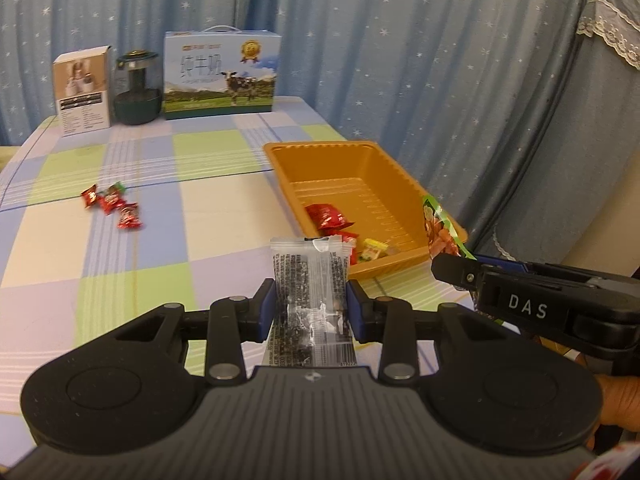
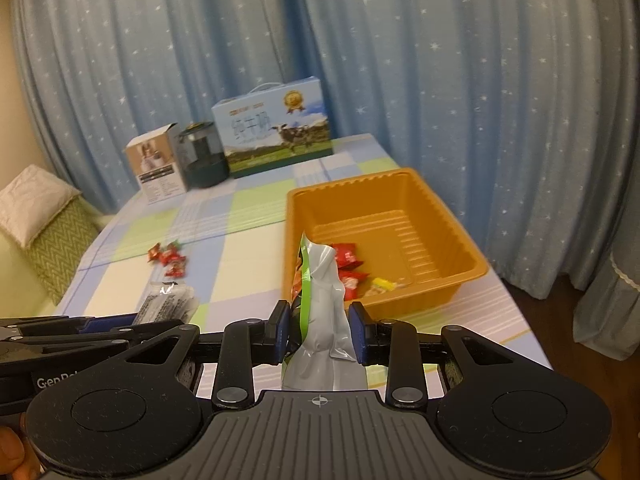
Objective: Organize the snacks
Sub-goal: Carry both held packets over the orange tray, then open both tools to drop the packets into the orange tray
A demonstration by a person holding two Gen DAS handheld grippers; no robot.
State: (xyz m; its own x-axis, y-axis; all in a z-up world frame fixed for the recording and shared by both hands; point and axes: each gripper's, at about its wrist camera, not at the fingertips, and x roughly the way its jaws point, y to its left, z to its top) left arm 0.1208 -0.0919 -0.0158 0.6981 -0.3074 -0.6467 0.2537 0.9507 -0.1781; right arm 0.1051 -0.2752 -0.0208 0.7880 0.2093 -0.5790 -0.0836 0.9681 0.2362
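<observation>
Checked tablecloth (image 1: pixel 132 240) below — your left gripper (image 1: pixel 311 308) grips a clear packet (image 1: pixel 310 280), your right gripper (image 2: pixel 318 330) a green-silver pouch (image 2: pixel 324 308); orange tray (image 2: pixel 440 216) at one o'clock.

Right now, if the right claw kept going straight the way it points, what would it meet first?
Most likely the orange tray. The right claw, shut on a green-and-silver snack packet, points down toward the tray's near wall and the red snacks inside. Depth is unclear, so it might cross the near rim first.
</observation>
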